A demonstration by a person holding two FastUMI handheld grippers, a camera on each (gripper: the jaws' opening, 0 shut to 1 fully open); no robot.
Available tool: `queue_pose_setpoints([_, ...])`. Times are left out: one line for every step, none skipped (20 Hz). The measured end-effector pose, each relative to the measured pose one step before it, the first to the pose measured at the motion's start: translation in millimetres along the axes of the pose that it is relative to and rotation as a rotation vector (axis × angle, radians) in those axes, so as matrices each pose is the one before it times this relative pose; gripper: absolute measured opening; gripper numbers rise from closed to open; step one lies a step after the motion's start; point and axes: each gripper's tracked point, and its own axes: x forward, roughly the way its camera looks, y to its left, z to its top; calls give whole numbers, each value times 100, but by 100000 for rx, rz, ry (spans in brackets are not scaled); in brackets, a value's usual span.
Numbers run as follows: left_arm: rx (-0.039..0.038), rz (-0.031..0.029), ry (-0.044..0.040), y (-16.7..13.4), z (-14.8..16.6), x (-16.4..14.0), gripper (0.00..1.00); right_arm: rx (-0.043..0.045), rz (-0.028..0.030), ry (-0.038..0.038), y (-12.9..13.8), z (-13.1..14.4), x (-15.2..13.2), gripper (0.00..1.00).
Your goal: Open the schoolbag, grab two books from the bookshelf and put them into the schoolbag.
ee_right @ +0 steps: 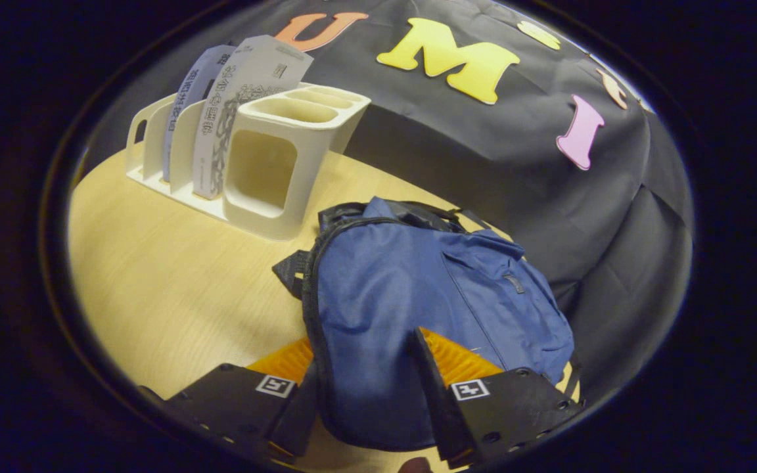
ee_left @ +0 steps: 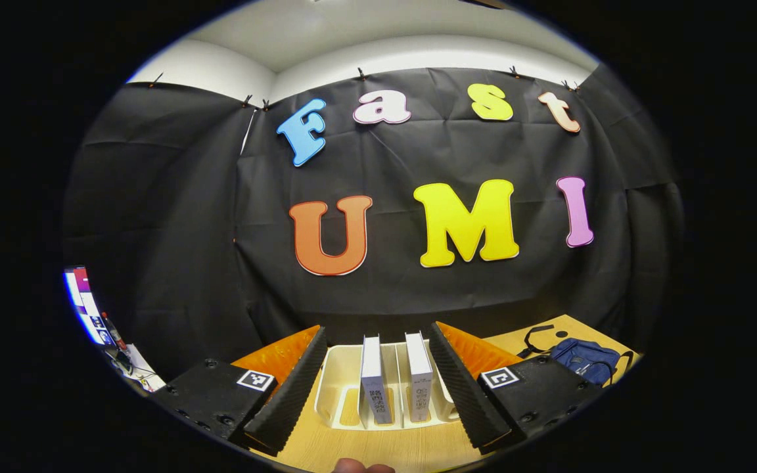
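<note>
In the left gripper view, the left tongs (ee_left: pixel 378 381) are seen at the bottom of the frame, spread wide with nothing held between the fingers. Between the fingers, at lower centre, a white bookshelf (ee_left: pixel 339 384) is seen standing on the wooden bench (ee_left: pixel 378 450). Two books are held upright in its slots: the left book (ee_left: pixel 373 380) and, just beside it to the right, the right book (ee_left: pixel 419 377), spines facing the camera. At the lower right of the frame, the blue schoolbag (ee_left: pixel 585 359) is seen lying on the bench, well apart from the bookshelf.

In the right gripper view, the bookshelf (ee_right: pixel 273 164) is located at the upper left of the frame, with both books (ee_right: pixel 230 112) tilted in its slots. The schoolbag (ee_right: pixel 418 295) is located at centre and lower centre, lying on the bench (ee_right: pixel 168 282) near the bookshelf. Whether its zip is undone cannot be told. The right tongs (ee_right: pixel 368 387) are seen at the bottom of the frame, held apart, with the near end of the schoolbag lying between the fingers. Whether the fingers press on the fabric cannot be told.
</note>
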Motion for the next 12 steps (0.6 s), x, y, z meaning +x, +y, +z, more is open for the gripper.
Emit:
queue_pose_setpoints([-265, -288, 204, -248, 1, 112, 98, 784, 2407, 1213, 259, 194, -21, 64])
queue_pose_setpoints([-189, -209, -90, -124, 9, 111, 98, 517, 2228, 265, 237, -65, -236, 55])
queue_pose_setpoints([-226, -180, -343, -127, 100, 60, 98, -30, 1477, 84, 145, 368, -266, 30])
queue_pose_setpoints([-280, -92, -417, -92, 97, 145, 98, -508, 1270, 619, 59, -21, -243, 19])
queue_pose_setpoints([-498, -126, -276, -166, 43, 76, 98, 672, 1239, 771, -155, 90, -306, 9])
queue_pose_setpoints([-497, -53, -26, 26, -43, 122, 98, 1684, 1468, 340, -145, 182, -212, 9])
queue_pose_setpoints([-447, 184, 57, 60, -151, -33, 98, 1064, 1385, 513, -202, 257, 13, 9])
queue_pose_setpoints([-465, 395, 26, 102, -95, 112, 98, 1652, 1375, 1036, -130, -33, -548, 0])
queue_pose_setpoints([-594, 292, 4, 111, -16, 47, 98, 597, 1067, 25, -217, 504, -408, 0])
queue_pose_setpoints([-527, 357, 48, 96, 61, 145, 98, 289, 660, -654, -227, 481, -462, 1])
queue_pose_setpoints([-442, 348, -31, 98, -77, 165, 98, -250, 128, -1163, -277, 708, -582, 0])
queue_pose_setpoints([-349, 333, -126, 123, -19, 172, 98, -680, -109, -1380, -447, 732, -635, 1])
